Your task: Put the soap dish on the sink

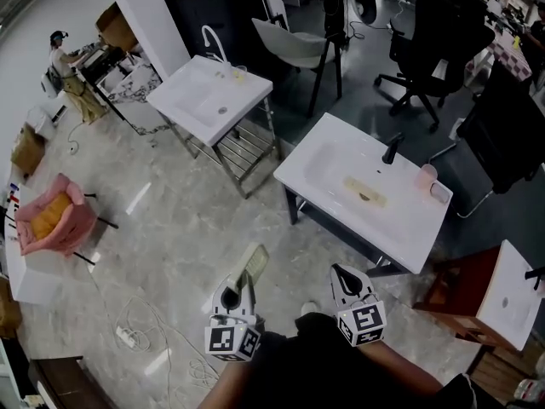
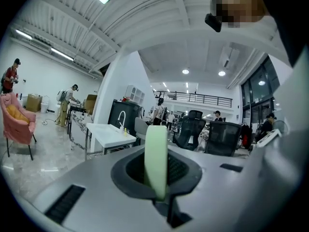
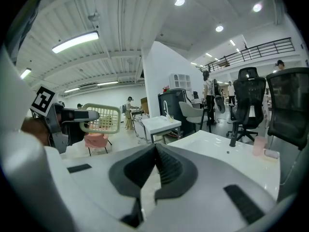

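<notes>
"Pale green slatted plastic soap dish [image 1: 253,262], is that it? Where is it?"

"Lower middle of the head view, clamped in the left gripper [image 1: 243,279], up over the grey marbled floor [image 1: 170,228]. In that gripper's own view the dish stands upright and edge-on, with both dark ribbed pads pressed against its faces."

"And the right gripper [image 3: 155,151]?"

"Nothing in it. Its two pads meet tight together in a closed point. In the head view it sits just right of the left one, at the bottom of the frame."

"How close is the sink?"

"The white rectangular sink [image 1: 400,228] on its dark frame fills the centre right, above and to the right of both grippers. The dish is apart from it, not touching. A black tap [image 1: 392,148] stands at the far edge, and a pale pink cup [image 1: 425,176] sits just right of the tap."

"Anything else about?"

"A second white sink [image 1: 192,100] on a metal frame in the upper middle, well apart from the first, and a pink armchair [image 1: 75,220] at the left edge. In the right gripper view the dish shows at the left as an open grid, with the armchair below it."
</notes>
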`<action>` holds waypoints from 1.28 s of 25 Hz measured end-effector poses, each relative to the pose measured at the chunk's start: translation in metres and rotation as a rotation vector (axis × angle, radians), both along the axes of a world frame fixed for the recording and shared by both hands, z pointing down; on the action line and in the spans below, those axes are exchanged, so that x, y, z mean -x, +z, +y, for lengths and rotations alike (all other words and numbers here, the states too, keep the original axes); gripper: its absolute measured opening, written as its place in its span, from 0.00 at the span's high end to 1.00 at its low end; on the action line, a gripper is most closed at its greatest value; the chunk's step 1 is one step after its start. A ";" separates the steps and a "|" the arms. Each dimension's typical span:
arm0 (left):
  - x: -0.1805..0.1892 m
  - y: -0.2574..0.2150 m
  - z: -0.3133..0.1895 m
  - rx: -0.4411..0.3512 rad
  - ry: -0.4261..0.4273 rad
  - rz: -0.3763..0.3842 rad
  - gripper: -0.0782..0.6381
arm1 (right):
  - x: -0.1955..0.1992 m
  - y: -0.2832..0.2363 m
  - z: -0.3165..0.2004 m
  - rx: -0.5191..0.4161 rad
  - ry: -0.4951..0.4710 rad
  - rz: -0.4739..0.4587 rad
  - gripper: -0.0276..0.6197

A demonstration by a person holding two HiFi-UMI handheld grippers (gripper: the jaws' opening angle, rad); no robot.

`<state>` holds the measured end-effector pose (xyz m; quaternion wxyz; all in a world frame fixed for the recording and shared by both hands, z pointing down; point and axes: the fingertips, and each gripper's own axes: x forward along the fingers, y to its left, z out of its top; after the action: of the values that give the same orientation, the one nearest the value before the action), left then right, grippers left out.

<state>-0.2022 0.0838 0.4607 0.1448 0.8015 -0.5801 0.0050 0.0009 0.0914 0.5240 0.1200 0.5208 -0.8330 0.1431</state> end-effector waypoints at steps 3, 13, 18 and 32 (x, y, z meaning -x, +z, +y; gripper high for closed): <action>-0.016 0.001 -0.011 0.014 0.033 0.006 0.86 | -0.014 0.004 -0.010 0.012 0.018 -0.013 0.96; -0.058 0.010 -0.043 0.037 0.111 -0.002 0.86 | -0.052 0.018 -0.010 0.057 0.107 -0.018 0.96; -0.077 0.012 -0.074 0.033 0.170 -0.002 0.86 | -0.074 0.019 -0.025 0.061 0.171 -0.017 0.96; -0.096 0.021 -0.211 0.047 0.358 0.040 0.86 | -0.088 0.017 -0.117 0.084 0.363 0.032 0.96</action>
<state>-0.1065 -0.1268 0.4817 0.1720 0.8884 -0.4248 0.0283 0.0887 -0.0253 0.5407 0.1273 0.6593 -0.7166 0.1887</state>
